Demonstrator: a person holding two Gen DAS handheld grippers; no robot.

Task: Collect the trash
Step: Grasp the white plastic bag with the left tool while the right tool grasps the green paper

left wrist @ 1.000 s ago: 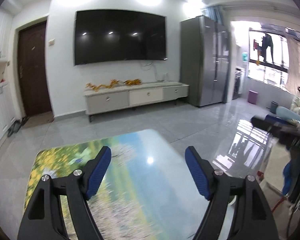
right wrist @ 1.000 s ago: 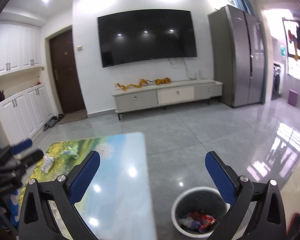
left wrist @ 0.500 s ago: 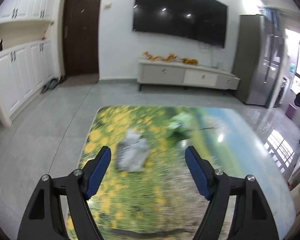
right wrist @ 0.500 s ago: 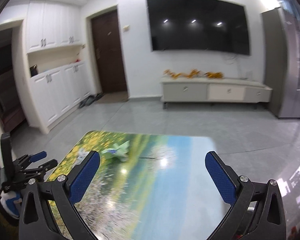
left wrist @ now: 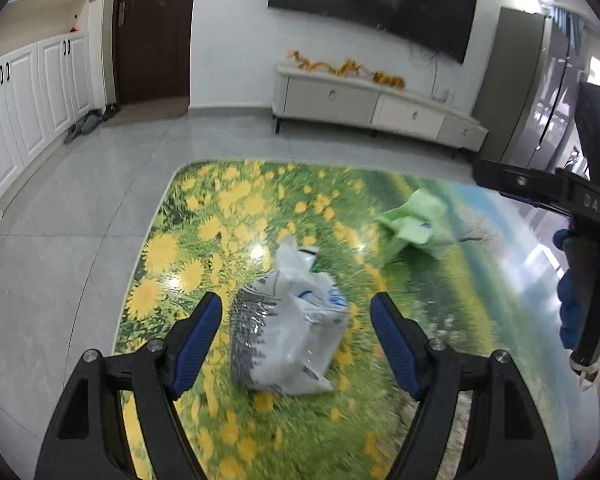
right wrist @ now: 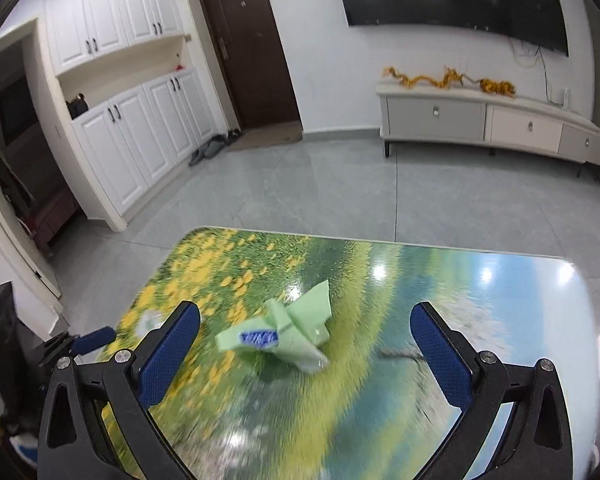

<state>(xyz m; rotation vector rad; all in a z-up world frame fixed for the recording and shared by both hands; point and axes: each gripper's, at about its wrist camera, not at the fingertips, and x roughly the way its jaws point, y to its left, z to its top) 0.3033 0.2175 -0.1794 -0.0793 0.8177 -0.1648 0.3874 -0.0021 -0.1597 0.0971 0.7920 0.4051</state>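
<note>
A crumpled white bag (left wrist: pixel 288 320) lies on the table (left wrist: pixel 228 216), between the wide-open left gripper (left wrist: pixel 296 340). A green wrapper (right wrist: pixel 288 330) lies nearby, before the right gripper (right wrist: pixel 306 354), also spread wide and empty.

The one mark you can read is "DAS", in pale raised letters on the black body of the right gripper (left wrist: pixel 592 208), seen at the right edge of your left wrist view. The green wrapper (right wrist: pixel 284 336) on the table carries a blue printed patch, but the blur leaves its lettering unreadable. The white and silver bag (left wrist: pixel 288 320) also shows blue print, and you cannot make out any word on it.
</note>
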